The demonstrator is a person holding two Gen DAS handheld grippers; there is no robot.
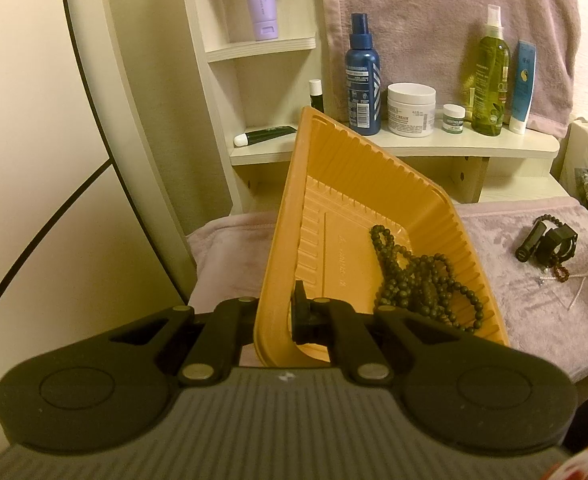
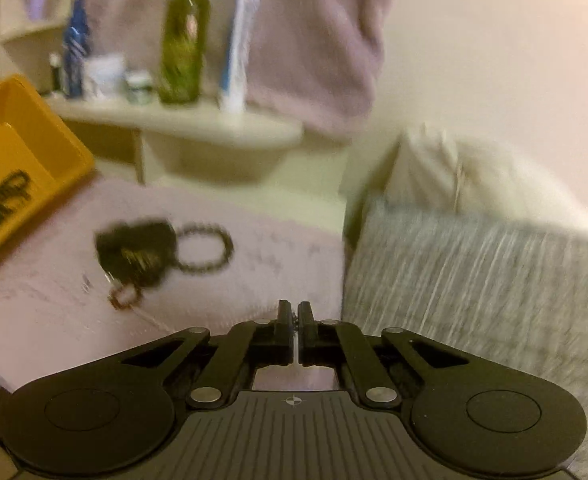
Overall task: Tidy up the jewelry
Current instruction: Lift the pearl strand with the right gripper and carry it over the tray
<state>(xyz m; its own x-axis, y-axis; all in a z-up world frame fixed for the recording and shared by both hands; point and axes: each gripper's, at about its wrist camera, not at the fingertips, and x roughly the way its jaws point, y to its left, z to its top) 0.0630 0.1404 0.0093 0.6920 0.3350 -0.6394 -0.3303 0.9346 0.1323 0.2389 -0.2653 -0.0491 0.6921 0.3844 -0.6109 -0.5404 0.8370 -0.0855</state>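
Note:
My left gripper (image 1: 277,312) is shut on the near rim of a yellow plastic tray (image 1: 334,200) and holds it tilted. A long string of dark green beads (image 1: 418,280) lies in the tray's lower right corner. In the blurred right wrist view the tray (image 2: 33,140) is at the left. My right gripper (image 2: 294,316) is shut, with something thin and chain-like pinched between its fingers; what it is cannot be made out. On the pink cloth lie a black clip-like object (image 2: 137,248), a dark bead bracelet (image 2: 205,252) and a small amber bead ring (image 2: 123,296).
A cream shelf (image 1: 414,146) behind holds a blue bottle (image 1: 362,80), a white cream jar (image 1: 410,110), a green spray bottle (image 1: 490,76) and tubes. A pink towel hangs behind. A grey checked cushion (image 2: 474,280) lies right of the pink cloth (image 1: 542,312).

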